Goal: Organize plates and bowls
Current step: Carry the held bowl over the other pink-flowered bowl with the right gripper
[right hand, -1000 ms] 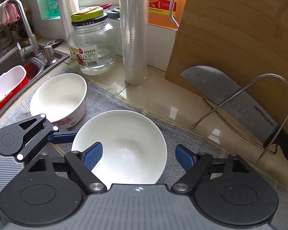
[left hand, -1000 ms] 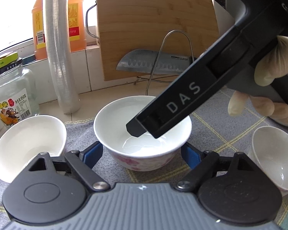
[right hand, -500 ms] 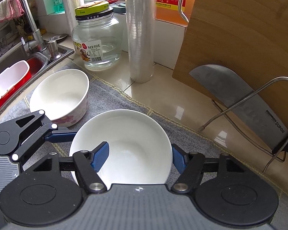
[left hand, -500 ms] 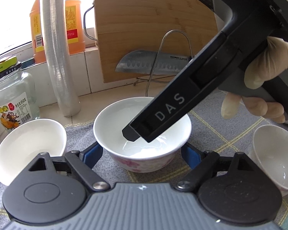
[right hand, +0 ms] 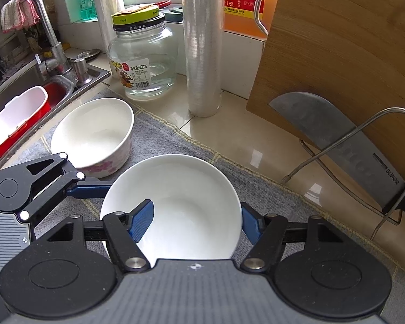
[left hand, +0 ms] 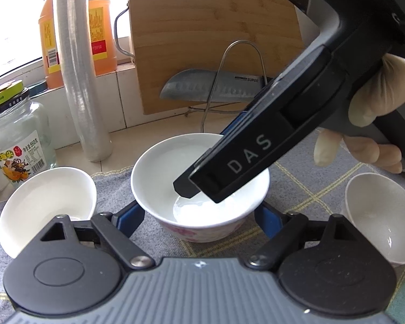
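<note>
A white bowl with pink flowers [left hand: 199, 189] sits on the grey cloth, between the open blue fingers of my left gripper [left hand: 199, 216]. The same bowl shows in the right wrist view [right hand: 172, 208]; my right gripper [right hand: 197, 221] stands over it, one finger [right hand: 140, 221] inside the bowl and the other outside its right rim. The right gripper's body [left hand: 256, 156] hangs over the bowl in the left wrist view. A second flowered bowl [right hand: 94, 135] stands to the left [left hand: 46, 202]. A third white bowl [left hand: 378, 213] lies tilted at the right.
A glass jar [right hand: 143, 62], a roll of cling film [right hand: 202, 43], an orange bottle [left hand: 75, 40], a wooden board [left hand: 213, 40] and a cleaver [right hand: 337, 140] on a wire rack stand behind. A sink [right hand: 27, 102] with tap lies left.
My right gripper has narrowed; its left finger moved from outside the bowl's rim to inside it. Both cameras shifted slightly; the bowls stayed put.
</note>
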